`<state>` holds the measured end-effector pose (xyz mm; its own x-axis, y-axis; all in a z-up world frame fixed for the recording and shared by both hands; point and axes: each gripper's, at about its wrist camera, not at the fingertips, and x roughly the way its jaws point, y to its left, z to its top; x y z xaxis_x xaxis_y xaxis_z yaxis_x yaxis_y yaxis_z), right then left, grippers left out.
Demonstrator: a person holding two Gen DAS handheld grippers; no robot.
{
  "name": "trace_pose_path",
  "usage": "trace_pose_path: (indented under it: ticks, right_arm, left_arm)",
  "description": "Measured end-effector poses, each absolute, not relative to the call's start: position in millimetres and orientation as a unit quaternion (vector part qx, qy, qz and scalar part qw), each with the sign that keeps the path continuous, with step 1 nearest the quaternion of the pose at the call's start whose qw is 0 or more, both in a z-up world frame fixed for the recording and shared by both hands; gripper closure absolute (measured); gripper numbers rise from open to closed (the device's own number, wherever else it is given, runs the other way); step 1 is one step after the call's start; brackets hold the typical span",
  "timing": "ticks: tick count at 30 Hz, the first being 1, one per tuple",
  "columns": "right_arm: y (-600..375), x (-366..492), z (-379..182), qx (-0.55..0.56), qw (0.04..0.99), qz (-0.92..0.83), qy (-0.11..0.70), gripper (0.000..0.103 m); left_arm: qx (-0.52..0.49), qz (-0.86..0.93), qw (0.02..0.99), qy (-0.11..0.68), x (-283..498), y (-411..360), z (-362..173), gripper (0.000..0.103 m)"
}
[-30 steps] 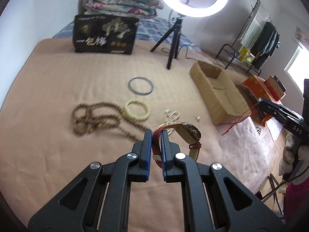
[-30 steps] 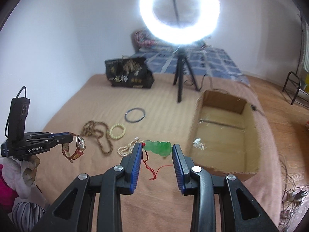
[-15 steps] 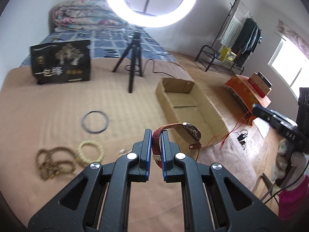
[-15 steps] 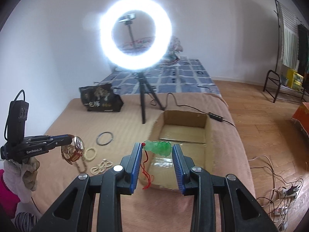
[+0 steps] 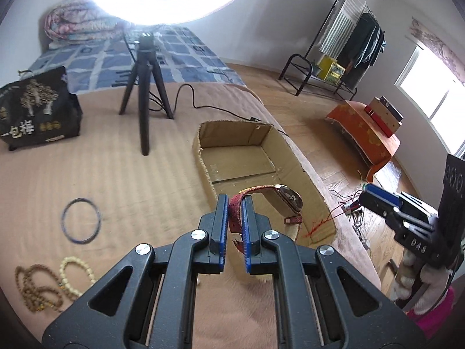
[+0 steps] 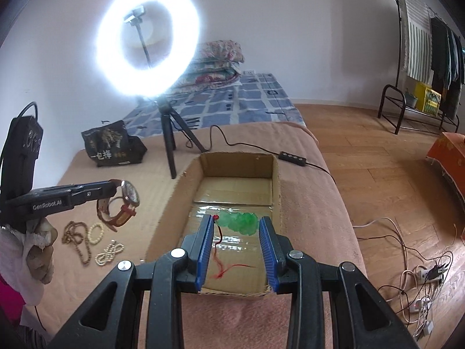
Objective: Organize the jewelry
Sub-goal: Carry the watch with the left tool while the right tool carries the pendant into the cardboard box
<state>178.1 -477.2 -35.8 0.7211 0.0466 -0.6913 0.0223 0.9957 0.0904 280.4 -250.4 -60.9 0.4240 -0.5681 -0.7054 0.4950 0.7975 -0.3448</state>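
Now both hands have swung from the loose jewelry toward the box [image 6: 238, 160], which a second ago sat off to the side and fills the middle of both views. It looks empty, so these would be its first pieces. On the blanket [image 5: 130, 174] the beads [image 5: 37, 285], bangle [image 5: 80, 220] and pearls [image 6: 110, 253] lie behind. The right gripper [image 6: 236, 226], half closed on the jade [image 6: 241, 223], hangs over the box; the left gripper [image 5: 232, 203], nearly shut on the watch [image 5: 286, 200] strap, is just reaching its rim. Release looks next.

Home bedroom, bed [image 6: 247, 101] with folded quilt [image 6: 218, 64], clothes rack [image 6: 430, 52], wooden floor [image 6: 377, 160], ring light [image 6: 148, 40]
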Motion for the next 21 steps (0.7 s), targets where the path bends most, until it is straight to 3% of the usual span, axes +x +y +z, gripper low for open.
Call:
trace_pose_path:
  ticks: [21]
  right_arm:
    - [-482.8, 185.6, -89.7, 0.055, 0.904, 0.011, 0.424, 0.069]
  left_arm:
    - [-0.021, -0.306, 0.828, 0.47, 304.2, -291.9, -96.4, 0.093]
